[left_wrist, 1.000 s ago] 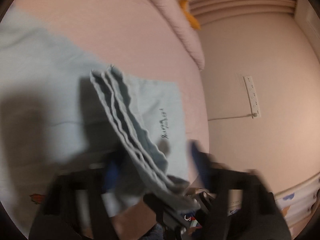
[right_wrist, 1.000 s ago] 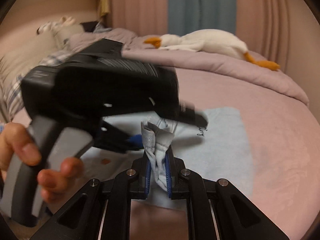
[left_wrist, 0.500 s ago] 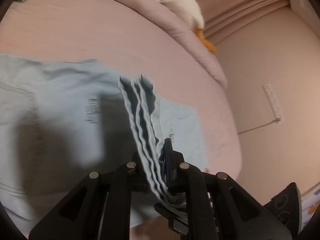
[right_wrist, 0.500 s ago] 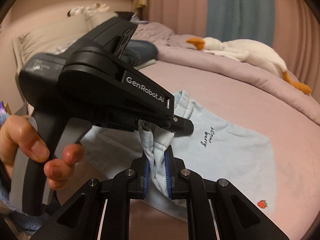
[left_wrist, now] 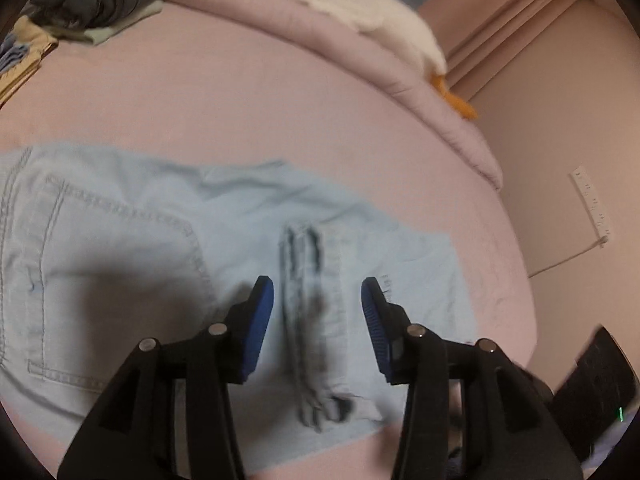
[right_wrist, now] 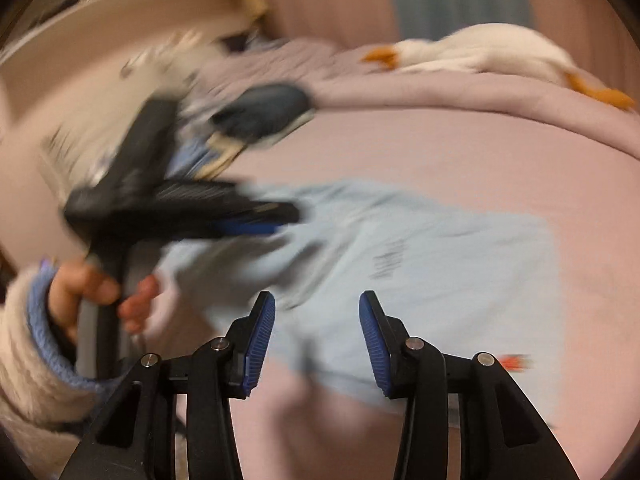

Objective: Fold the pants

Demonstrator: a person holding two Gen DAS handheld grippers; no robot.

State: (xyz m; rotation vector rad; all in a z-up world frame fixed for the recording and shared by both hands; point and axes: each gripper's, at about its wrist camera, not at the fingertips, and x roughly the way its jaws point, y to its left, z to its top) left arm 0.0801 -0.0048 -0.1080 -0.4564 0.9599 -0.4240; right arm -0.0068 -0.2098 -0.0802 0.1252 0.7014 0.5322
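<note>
Both jaws spread apart, gripping nothing: left hand-held gripper [left_wrist: 317,312] and right hand-held gripper [right_wrist: 317,322] hovering over pants [left_wrist: 168,248] lying on bed [left_wrist: 248,104], hems apparently let fall to finish a fold.

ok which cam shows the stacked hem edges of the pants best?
Left wrist: the layered hem edges lie between its open fingers, blurred but distinct. Right wrist shows the pants only as smeared flat cloth, no layers discernible.
</note>
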